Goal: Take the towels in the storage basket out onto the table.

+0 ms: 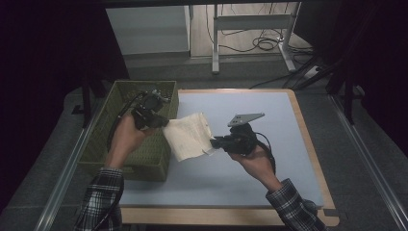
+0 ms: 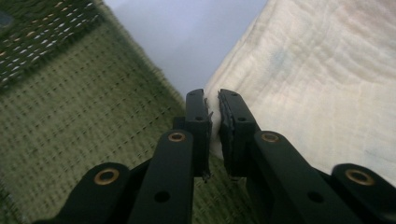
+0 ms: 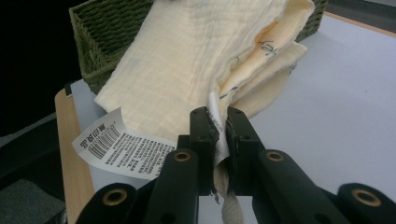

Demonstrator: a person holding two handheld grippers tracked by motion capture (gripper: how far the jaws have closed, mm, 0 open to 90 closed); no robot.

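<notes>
your left gripper (image 1: 162, 123) and right gripper (image 1: 215, 142) each clamp an edge of the cream cloth (image 1: 188, 135), held above the worktop (image 1: 269, 144) beside the green basket (image 1: 120, 154).

1 cream cloth (image 1: 191, 134), 1 green basket (image 1: 126, 163), 1 paper tag (image 3: 122, 145), 2 grippers: L (image 1: 161, 123), R (image 1: 215, 142); 1 table (image 1: 250, 183).

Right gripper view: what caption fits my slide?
Right gripper pinching a folded cream cloth beside its paper tag.

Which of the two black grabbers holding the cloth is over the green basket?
The left gripper, pinching the cloth at the basket edge; the right gripper hangs over the blue tabletop.
</notes>
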